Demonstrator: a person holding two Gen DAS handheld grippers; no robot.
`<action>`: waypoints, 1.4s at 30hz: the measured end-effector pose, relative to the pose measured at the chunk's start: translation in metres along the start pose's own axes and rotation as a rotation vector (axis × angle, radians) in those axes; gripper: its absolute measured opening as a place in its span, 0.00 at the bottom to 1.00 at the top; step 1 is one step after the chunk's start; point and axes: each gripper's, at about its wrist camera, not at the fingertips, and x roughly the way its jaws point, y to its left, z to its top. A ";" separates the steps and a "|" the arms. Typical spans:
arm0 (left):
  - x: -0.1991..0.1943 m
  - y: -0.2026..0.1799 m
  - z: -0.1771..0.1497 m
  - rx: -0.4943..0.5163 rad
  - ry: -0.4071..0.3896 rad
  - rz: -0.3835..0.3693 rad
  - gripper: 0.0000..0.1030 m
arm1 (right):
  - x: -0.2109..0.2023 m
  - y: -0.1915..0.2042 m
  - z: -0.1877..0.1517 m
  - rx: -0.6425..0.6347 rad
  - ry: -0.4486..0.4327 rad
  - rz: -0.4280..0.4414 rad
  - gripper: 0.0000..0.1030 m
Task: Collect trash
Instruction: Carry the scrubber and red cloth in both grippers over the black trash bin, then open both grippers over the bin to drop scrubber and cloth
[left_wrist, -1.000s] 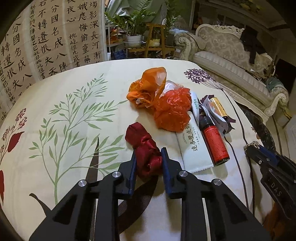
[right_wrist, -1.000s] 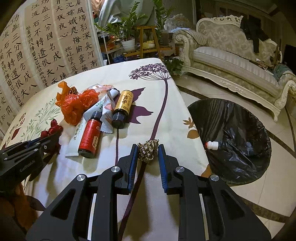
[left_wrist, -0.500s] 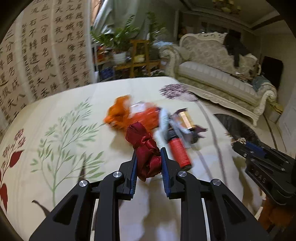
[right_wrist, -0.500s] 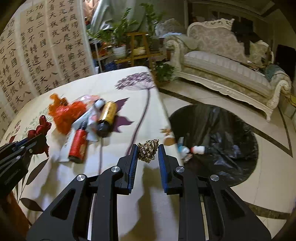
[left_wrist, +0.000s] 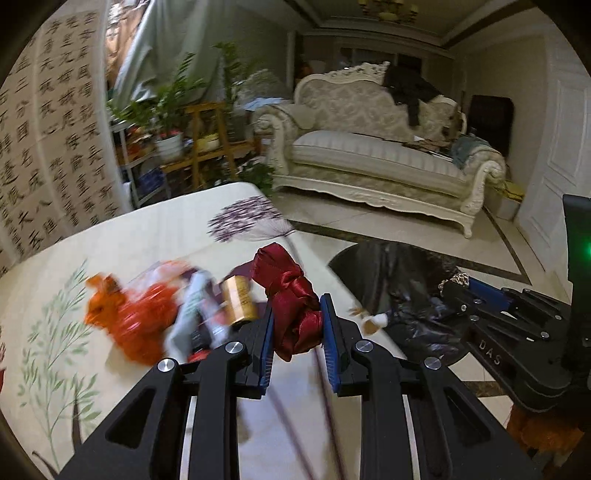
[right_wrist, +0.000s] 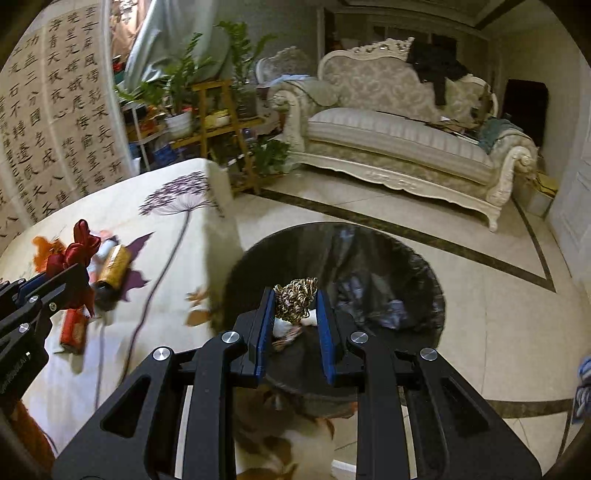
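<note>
We hold one red ribbon (left_wrist: 291, 306) in our clamped left claw (left_wrist: 295, 332) and one gold cord knot (right_wrist: 295, 299) in our clamped right claw (right_wrist: 294, 317), above one black-lined bin (right_wrist: 413, 266).

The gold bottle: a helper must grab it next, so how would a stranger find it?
On the floral-print table, find the trash pile near the left claw. The gold bottle lies on its side there, metallic gold with a dark cap, unlike the red bottle beside it.

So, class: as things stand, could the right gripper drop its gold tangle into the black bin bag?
Probably yes. The right gripper holds the gold tangle over the open black bin bag, and nothing shows between them; how high it hangs is unclear.
</note>
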 end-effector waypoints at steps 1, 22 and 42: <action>0.004 -0.006 0.003 0.012 -0.002 -0.007 0.23 | 0.002 -0.003 0.001 0.003 -0.001 -0.004 0.21; 0.082 -0.063 0.033 0.150 0.054 -0.016 0.23 | 0.045 -0.045 0.014 0.048 0.025 -0.020 0.21; 0.078 -0.049 0.035 0.084 0.059 0.002 0.63 | 0.037 -0.054 0.015 0.086 0.016 -0.036 0.35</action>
